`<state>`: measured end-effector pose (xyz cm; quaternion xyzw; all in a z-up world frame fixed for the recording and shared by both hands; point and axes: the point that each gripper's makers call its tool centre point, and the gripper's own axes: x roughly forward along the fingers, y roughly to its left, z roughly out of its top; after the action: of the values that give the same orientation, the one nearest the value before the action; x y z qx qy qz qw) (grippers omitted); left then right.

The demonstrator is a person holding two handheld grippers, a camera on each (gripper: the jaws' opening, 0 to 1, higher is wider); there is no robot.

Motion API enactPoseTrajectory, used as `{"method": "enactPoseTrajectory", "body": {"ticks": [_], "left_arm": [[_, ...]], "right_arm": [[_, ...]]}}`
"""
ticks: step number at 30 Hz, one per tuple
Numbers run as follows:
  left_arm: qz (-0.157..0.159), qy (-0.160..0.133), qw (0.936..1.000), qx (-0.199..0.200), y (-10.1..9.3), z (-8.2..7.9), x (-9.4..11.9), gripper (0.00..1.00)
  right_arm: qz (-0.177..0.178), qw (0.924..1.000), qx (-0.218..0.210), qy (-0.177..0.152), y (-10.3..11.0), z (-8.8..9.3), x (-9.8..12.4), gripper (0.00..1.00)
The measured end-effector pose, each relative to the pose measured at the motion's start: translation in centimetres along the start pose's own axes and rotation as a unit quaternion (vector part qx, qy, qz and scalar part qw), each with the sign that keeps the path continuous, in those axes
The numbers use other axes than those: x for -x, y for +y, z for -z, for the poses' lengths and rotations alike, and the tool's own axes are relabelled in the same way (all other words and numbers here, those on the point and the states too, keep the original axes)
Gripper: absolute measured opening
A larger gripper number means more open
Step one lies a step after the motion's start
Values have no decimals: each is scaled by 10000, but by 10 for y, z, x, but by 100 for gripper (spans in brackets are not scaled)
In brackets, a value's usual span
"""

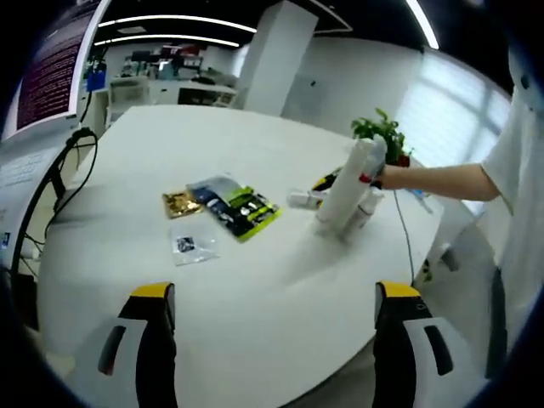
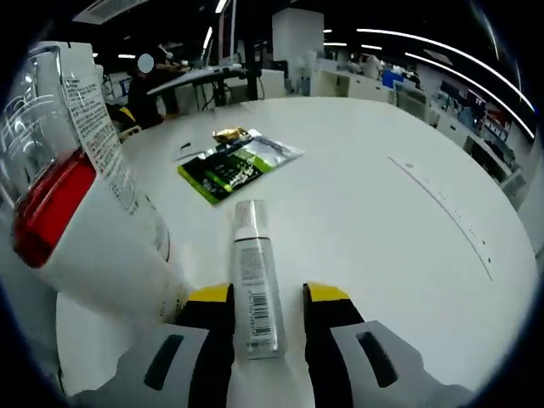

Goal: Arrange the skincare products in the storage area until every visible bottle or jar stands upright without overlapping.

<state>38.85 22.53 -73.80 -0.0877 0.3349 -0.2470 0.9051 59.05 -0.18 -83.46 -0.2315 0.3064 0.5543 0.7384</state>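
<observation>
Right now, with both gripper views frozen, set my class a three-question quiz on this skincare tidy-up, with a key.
1. True or false: the left gripper grips a bottle.
2. What lies between the right gripper jaws? A) slim silver bottle B) green sachet C) gold packet
3. Fill in: the tall white bottle with the red band stands beside the right gripper, ____ than the sachets.

Key: 1 false, its jaws are apart over bare table. 2 A. 3 nearer.
</observation>
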Motion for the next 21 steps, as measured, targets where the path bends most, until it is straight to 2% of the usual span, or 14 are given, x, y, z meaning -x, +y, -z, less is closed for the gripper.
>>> {"method": "enactPoseTrajectory", "body": {"ticks": [7,13,21], "left_arm": [[6,5,10000,-9,-3,-2,-3,89],[20,-14,10000,-33,-4,-4,-3,89],[56,-57,10000,-47,0,-7,1,89]], "right_arm": [[-12,9999,118,-42,1,-2,0,23],[12,10000,-90,-12,3,-2,2,21],[58,9999,-118,-18,0,0,5,21]]}}
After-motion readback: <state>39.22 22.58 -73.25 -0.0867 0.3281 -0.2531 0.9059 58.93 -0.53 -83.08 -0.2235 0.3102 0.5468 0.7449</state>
